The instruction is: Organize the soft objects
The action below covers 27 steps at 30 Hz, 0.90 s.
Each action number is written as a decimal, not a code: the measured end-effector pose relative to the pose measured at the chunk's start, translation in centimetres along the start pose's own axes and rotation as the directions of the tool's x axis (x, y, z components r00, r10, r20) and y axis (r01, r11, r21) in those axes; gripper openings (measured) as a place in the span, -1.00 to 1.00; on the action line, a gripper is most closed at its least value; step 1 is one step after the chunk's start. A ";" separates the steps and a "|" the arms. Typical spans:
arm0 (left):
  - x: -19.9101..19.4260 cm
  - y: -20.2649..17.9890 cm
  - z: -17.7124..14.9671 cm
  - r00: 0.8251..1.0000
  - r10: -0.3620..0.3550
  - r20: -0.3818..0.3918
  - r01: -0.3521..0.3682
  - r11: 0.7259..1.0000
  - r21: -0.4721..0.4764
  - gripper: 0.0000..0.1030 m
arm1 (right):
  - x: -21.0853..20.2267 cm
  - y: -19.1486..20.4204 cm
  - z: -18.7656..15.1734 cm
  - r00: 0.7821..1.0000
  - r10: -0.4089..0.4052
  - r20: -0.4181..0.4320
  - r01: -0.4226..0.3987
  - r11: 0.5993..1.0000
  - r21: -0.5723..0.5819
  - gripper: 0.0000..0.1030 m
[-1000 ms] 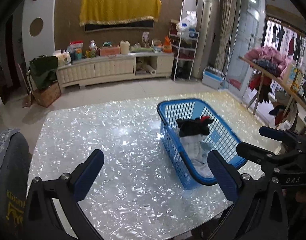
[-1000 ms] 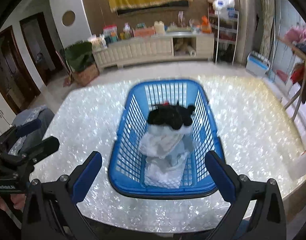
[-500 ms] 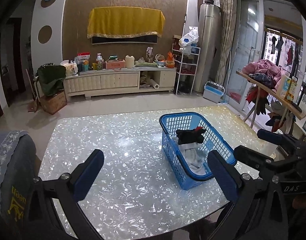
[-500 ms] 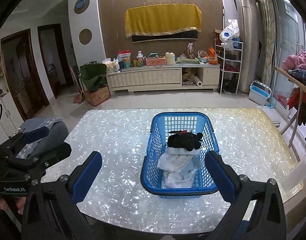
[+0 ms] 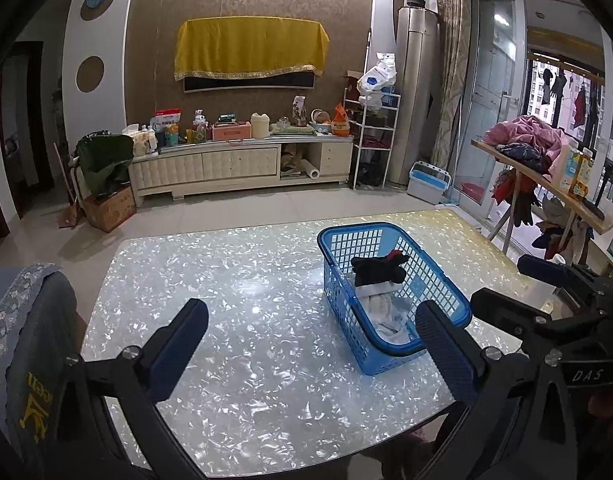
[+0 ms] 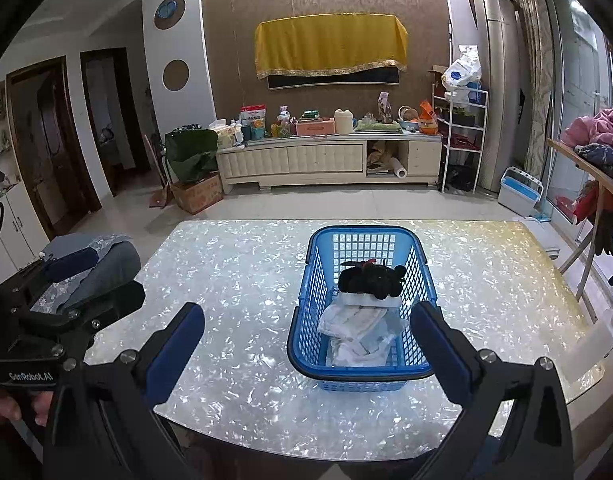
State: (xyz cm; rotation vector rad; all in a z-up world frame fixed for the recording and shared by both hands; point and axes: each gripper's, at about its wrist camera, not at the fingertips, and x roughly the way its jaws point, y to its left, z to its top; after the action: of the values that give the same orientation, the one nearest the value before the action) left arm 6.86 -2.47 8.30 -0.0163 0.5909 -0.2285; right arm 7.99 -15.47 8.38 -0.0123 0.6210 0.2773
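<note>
**Both grippers held back from the basket, empty**

At the near edge of the table point(image 6: 246, 280) we hold both tools clear of the surface; the right gripper point(image 6: 306, 344) has its jaws wide apart with nothing between them, and the left gripper point(image 5: 310, 344) is spread just as wide and equally empty; in the right view the left tool shows from the side at the left border, gripped by a hand point(image 6: 10, 402). Just beyond the right tool's fingers point(image 6: 442, 344) stands the basket point(image 6: 302, 320), blue and latticed, on the pearly tabletop, right of the table's middle; in the left view the basket point(image 5: 442, 280) sits off to our right, its near corner partly behind that tool's right finger. Inside it we see pale cloths point(image 6: 360, 332) crumpled at the near end, and a black soft item point(image 6: 370, 278) with a touch of red lying on top of them toward the far end. To the left of the table a chair point(image 6: 102, 264) with a blue-grey cover stands beside the edge. Farther off we see tiled floor, then a long cream cabinet point(image 6: 306, 160) crowded with bottles and boxes; above it a yellow cloth point(image 6: 330, 46) hangs on the brown wall; at the right a board point(image 5: 546, 184) carries piled clothes.
</note>
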 end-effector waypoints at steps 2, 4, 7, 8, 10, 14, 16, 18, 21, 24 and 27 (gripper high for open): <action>-0.1 -0.1 -0.1 1.000 0.000 0.000 0.000 1.000 0.000 1.00 | 0.0 0.0 0.0 1.000 0.000 0.001 0.000 1.000 0.000 1.00; -0.1 -0.1 -0.1 1.000 0.002 0.000 -0.002 1.000 0.001 1.00 | 0.0 0.0 -0.1 1.000 0.002 0.001 -0.002 1.000 0.000 1.00; -0.1 -0.1 -0.1 1.000 -0.004 -0.004 0.004 1.000 -0.003 1.00 | -0.1 0.0 -0.2 1.000 0.007 0.004 -0.007 1.000 0.001 1.00; -0.2 -0.1 -0.1 1.000 -0.007 -0.004 0.007 1.000 -0.007 1.00 | -0.1 0.0 -0.2 1.000 0.009 0.005 -0.009 1.000 0.001 1.00; -0.2 0.0 -0.1 1.000 -0.008 -0.008 0.008 1.000 -0.012 1.00 | -0.2 0.1 -0.2 1.000 0.013 0.008 -0.013 1.000 0.002 1.00; -0.5 -0.1 -0.1 1.000 0.000 0.002 0.000 1.000 -0.005 1.00 | -0.2 0.2 -0.3 1.000 0.015 0.010 -0.015 1.000 0.000 1.00; -0.7 -0.2 -0.2 1.000 0.004 0.007 -0.004 1.000 -0.004 1.00 | -0.3 0.2 -0.3 1.000 0.016 0.009 -0.016 1.000 -0.001 1.00; -0.8 -0.3 -0.2 1.000 0.005 0.010 -0.005 1.000 -0.005 1.00 | -0.3 0.2 -0.4 1.000 0.016 0.011 -0.016 1.000 -0.002 1.00; -0.8 -0.4 -0.1 1.000 0.012 0.012 -0.013 1.000 0.003 1.00 | -0.4 0.2 -0.4 1.000 0.018 0.014 -0.018 1.000 -0.002 1.00; -0.9 -0.5 -0.1 1.000 0.024 0.015 -0.024 1.000 0.014 1.00 | -0.4 0.2 -0.4 1.000 0.016 0.012 -0.016 1.000 -0.003 1.00; -0.8 -0.5 -0.1 1.000 0.019 0.010 -0.020 1.000 0.011 1.00 | -0.3 0.1 -0.5 1.000 0.021 0.009 -0.022 1.000 0.003 1.00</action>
State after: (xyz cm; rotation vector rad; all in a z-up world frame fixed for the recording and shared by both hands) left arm 6.05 -2.74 8.75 -0.0008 0.5799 -0.2127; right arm 7.42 -15.46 8.16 -0.0011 0.6135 0.2969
